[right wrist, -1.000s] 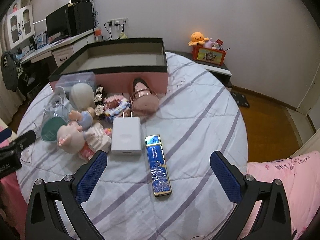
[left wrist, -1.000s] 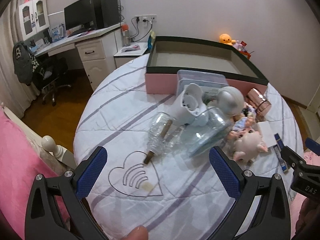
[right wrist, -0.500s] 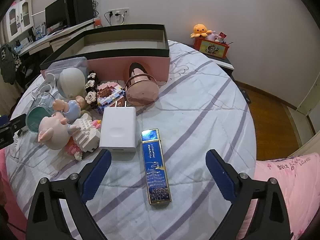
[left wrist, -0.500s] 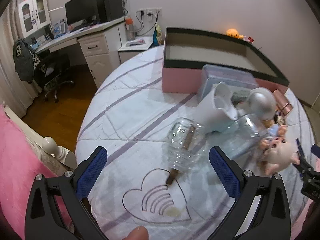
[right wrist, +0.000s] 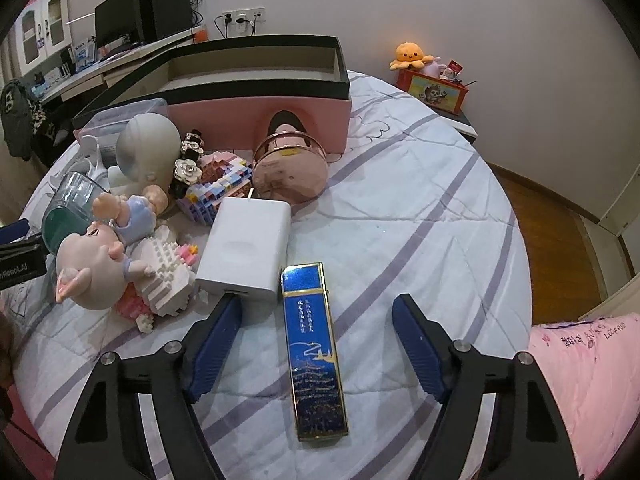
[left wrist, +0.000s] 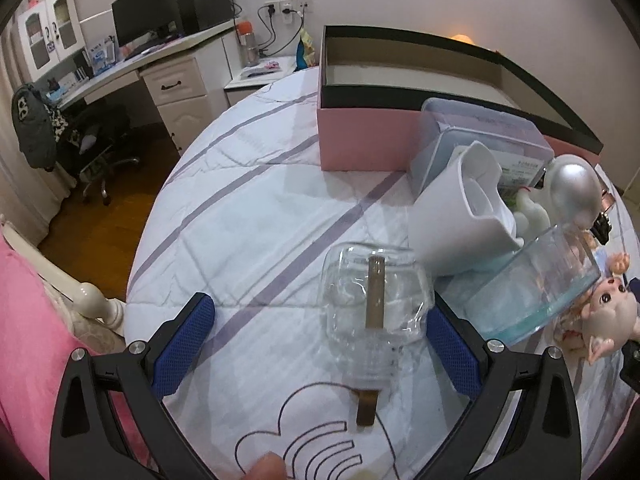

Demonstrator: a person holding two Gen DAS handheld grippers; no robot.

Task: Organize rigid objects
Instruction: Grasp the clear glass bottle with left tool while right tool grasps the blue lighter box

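Both tongs have come forward and down since the earlier frames. Left tongs point(left wrist: 320, 340) were well short of the clear bottle point(left wrist: 374, 308) a second ago; now the bottle lies between the blue pads, right pad point(left wrist: 454, 350) just beside its flank, left pad well apart. Right tongs point(right wrist: 316, 344) have closed in likewise on the blue tin point(right wrist: 314, 350), which earlier lay ahead of the pads and now sits between them.

Surface is a round bed point(left wrist: 248, 208) with a striped quilt, no table. Pink box point(left wrist: 368, 136) with black rim stands open at the far edge, nothing seen inside. Clutter sits in front of it, toward the middle: clear lidded tub point(left wrist: 480, 136), white cup point(left wrist: 456, 220) on its side, glass tumbler point(left wrist: 536, 284) tipped over, white charger point(right wrist: 246, 256) touching the tin's far left corner, pig figure point(right wrist: 90, 272), brick models point(right wrist: 218, 188).

Bottle lies on its side near the bed's near edge, neck toward the camera, a brown stick point(left wrist: 372, 336) running through the neck and out.

Step in hand, as I judge: approach to first pickups, nothing yet gripped. Both tongs spread wide, holding nothing.

Next: close the left pair across the bottle's body, gently, since thin plastic may buckle or roll. Right pair should pinch the tin's long sides, clear of the charger. Then carry to the box.
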